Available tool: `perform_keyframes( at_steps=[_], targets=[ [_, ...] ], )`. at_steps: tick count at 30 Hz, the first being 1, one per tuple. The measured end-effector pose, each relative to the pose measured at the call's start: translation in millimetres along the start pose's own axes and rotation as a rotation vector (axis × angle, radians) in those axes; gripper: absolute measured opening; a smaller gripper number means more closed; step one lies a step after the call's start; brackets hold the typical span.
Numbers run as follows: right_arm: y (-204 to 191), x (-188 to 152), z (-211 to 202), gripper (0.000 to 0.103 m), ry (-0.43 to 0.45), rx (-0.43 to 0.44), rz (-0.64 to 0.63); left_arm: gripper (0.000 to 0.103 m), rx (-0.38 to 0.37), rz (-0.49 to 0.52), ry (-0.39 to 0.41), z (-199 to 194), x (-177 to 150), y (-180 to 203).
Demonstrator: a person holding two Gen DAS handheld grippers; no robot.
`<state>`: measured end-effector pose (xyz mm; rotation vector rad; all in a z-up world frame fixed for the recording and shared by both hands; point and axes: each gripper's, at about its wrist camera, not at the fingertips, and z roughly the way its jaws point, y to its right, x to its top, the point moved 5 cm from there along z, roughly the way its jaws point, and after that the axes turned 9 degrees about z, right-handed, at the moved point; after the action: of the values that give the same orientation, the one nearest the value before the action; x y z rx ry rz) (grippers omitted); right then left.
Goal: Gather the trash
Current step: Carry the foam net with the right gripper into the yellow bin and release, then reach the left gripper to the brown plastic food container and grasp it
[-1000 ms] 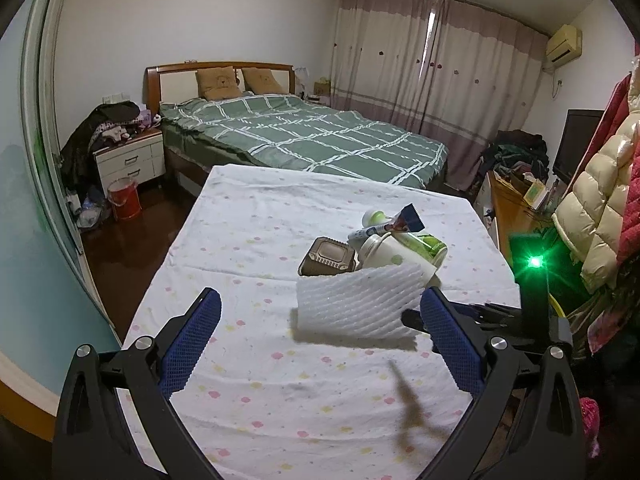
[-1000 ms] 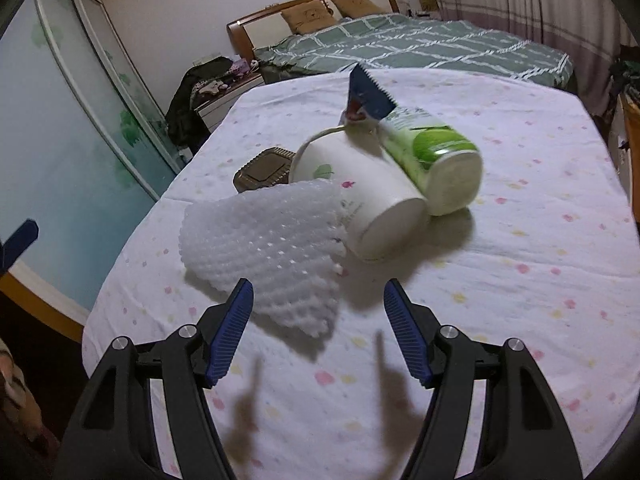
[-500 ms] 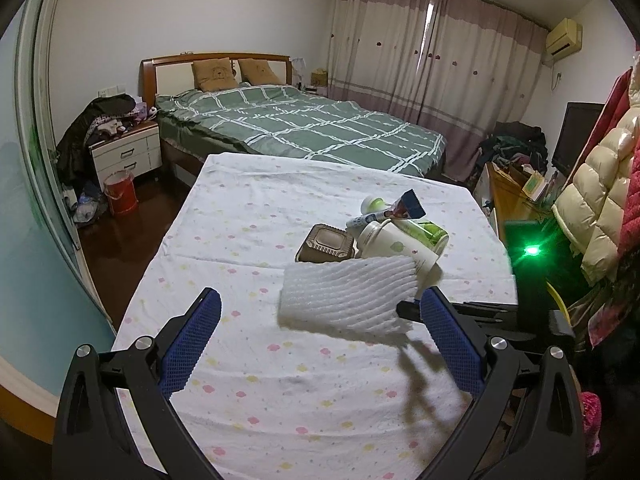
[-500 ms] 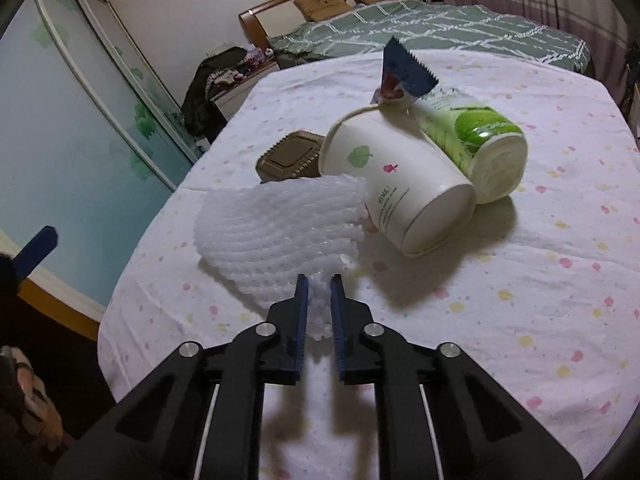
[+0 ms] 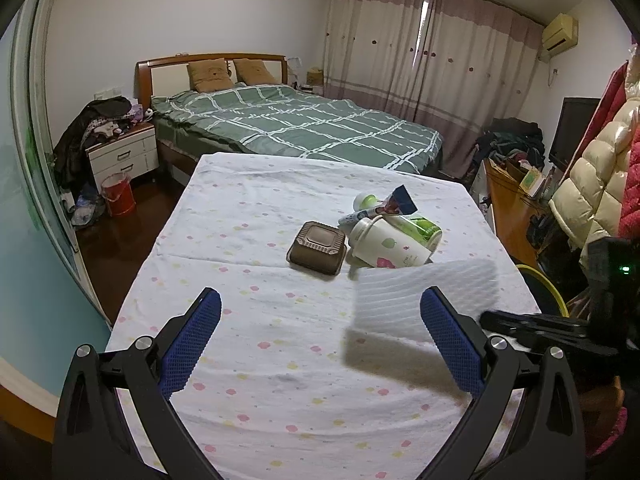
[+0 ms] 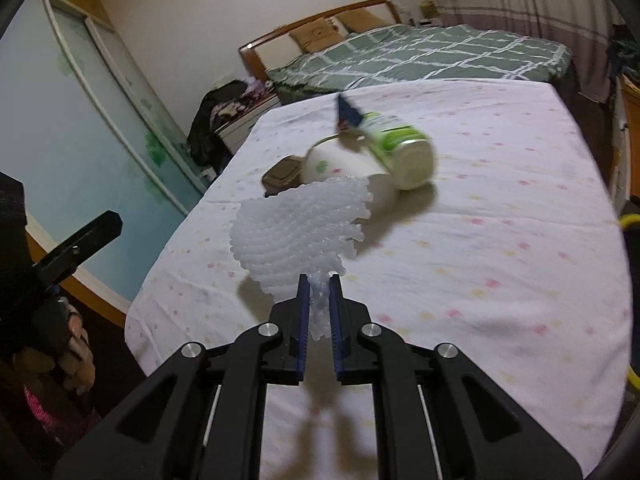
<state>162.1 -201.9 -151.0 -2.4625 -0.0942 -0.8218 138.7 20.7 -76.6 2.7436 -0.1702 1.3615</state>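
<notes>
Left wrist view from the near end of the table (image 5: 248, 240), facing along it toward the bed (image 5: 296, 128), right wrist view close above the table's near right corner, angled down, both sharing the foam net (image 6: 296, 232), cups, bed.

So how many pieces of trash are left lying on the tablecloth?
4: brown tray, white cup, green-labelled bottle, blue-tipped wrapper on top. More may be hidden beneath.
</notes>
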Motion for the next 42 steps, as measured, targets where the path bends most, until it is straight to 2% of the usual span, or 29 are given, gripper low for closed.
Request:
perform_keyframes(
  at_steps=[9, 17, 22, 27, 32, 34, 38, 42],
  targets=[
    [70, 0, -64, 0.009, 0.137, -0.147, 0.113, 0.098, -0.021, 0.032, -0.011, 5, 0, 21],
    [157, 7, -130, 0.009, 0.297, -0.295, 0.290, 0.098, -0.040, 0.061, -0.029, 17, 1, 39],
    [216, 4, -155, 0.009, 0.353, -0.390, 0.409, 0.098, -0.043, 0.069, -0.049, 27, 0, 45],
    [268, -3, -154, 0.009, 0.351, -0.473, 0.509, 0.098, -0.043, 0.076, -0.075, 40, -2, 49],
    [298, -8, -133, 0.012, 0.312, -0.517, 0.557, 0.098, -0.045, 0.088, -0.102, 54, -3, 55],
    [303, -14, -131, 0.014, 0.308, -0.534, 0.565, 0.098, -0.045, 0.091, -0.111, 59, -3, 56],
    [303, -12, -127, 0.026, 0.308, -0.564, 0.555, 0.098, -0.042, 0.093, -0.127, 68, -3, 56],
    [298, -8, -125, 0.028, 0.308, -0.578, 0.537, 0.098, -0.044, 0.087, -0.146, 79, -5, 54]
  ],
)
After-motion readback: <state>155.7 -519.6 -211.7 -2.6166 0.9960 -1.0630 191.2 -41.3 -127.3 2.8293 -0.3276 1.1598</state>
